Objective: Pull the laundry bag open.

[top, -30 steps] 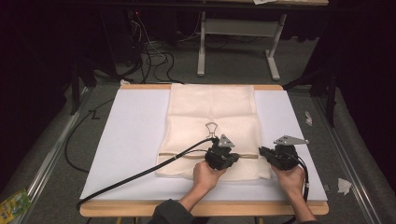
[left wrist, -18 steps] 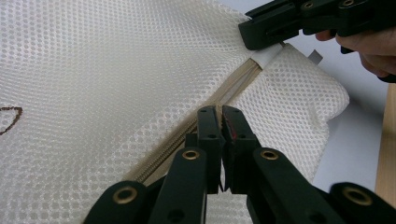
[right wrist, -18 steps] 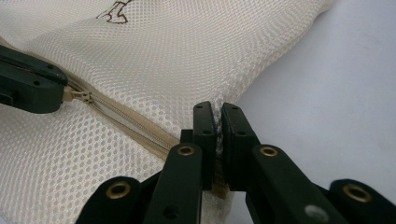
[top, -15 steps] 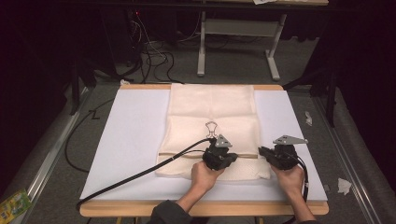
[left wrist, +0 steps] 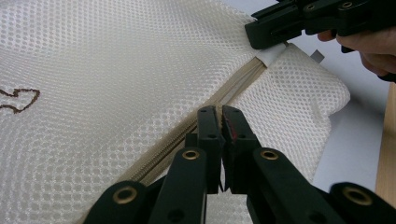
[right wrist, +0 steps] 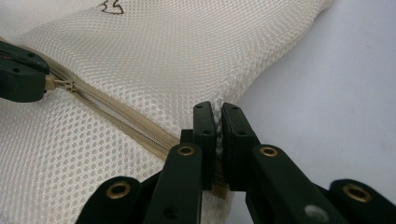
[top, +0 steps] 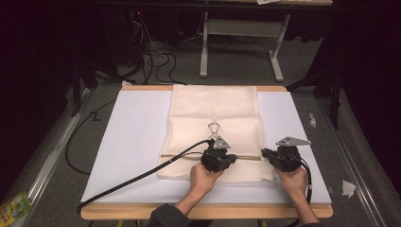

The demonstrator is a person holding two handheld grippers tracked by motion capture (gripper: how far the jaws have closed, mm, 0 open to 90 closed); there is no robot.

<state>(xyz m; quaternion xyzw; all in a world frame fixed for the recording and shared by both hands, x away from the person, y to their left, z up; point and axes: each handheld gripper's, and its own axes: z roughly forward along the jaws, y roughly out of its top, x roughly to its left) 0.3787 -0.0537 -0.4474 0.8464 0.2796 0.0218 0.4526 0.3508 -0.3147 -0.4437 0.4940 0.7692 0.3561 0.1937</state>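
White table (top: 132, 142) bears a cream mesh bag (top: 215, 113); left gripper (top: 218, 161) pinches its zipper pull, right gripper (top: 272, 156) clamps its edge

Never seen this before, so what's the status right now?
Left gripper shut on zipper pull. Right gripper shut on mesh bag end. Nothing in the way.

Cream mesh bag (top: 215, 116) flat on table, zipper (left wrist: 187, 135) across near end.

White foam board (top: 137, 137) covers the wooden table (top: 203, 211); crumpled paper scraps at three o'clock (top: 312, 120) and four o'clock (top: 348, 188); tangled cables (top: 156, 59) at eleven o'clock; green packet (top: 14, 207) at eight o'clock; grey desk frame (top: 241, 45) at twelve o'clock
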